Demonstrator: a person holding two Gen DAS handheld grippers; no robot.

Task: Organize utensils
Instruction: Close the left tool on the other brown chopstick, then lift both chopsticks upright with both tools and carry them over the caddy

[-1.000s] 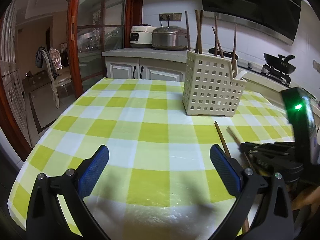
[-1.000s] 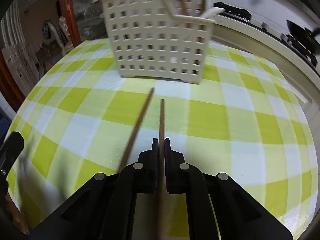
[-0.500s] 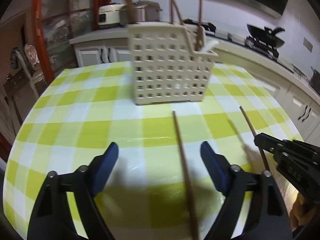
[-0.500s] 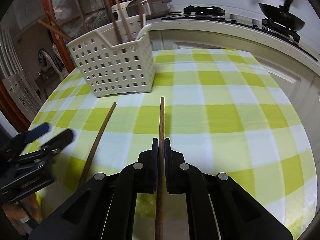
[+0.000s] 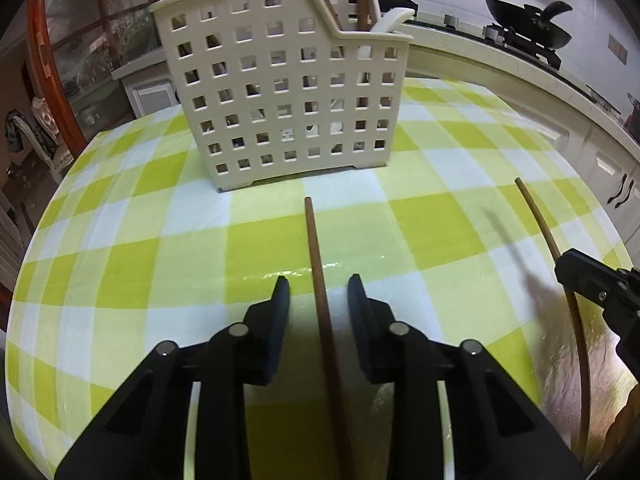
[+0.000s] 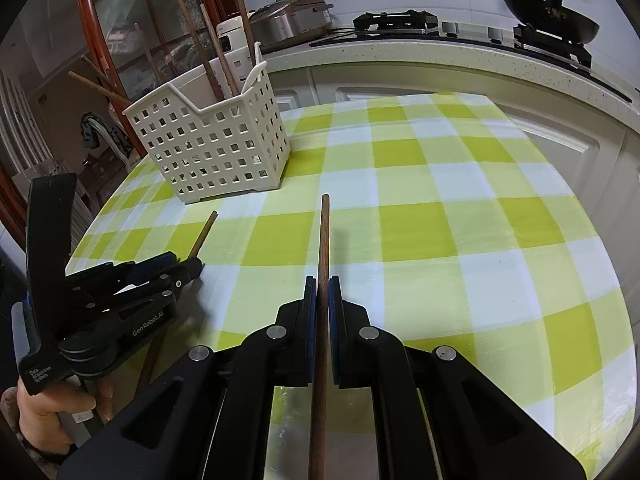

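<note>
While several chopsticks stand in basket [image 5: 280, 92], right tool [image 6: 319, 280] clamps one chopstick [image 6: 322, 280]; left tool [image 5: 316, 292] closing around last chopstick [image 5: 320, 280], not yet gripping.

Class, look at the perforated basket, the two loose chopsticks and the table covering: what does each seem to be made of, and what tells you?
Basket: cream plastic, apparently moulded; even square holes, smooth matte walls.
Chopsticks: probably wood, dark brown and dull; lacquer cannot be ruled out.
Table covering: green-and-white check cloth, seemingly under clear film; glossy highlights, wrinkles near the edge.
</note>
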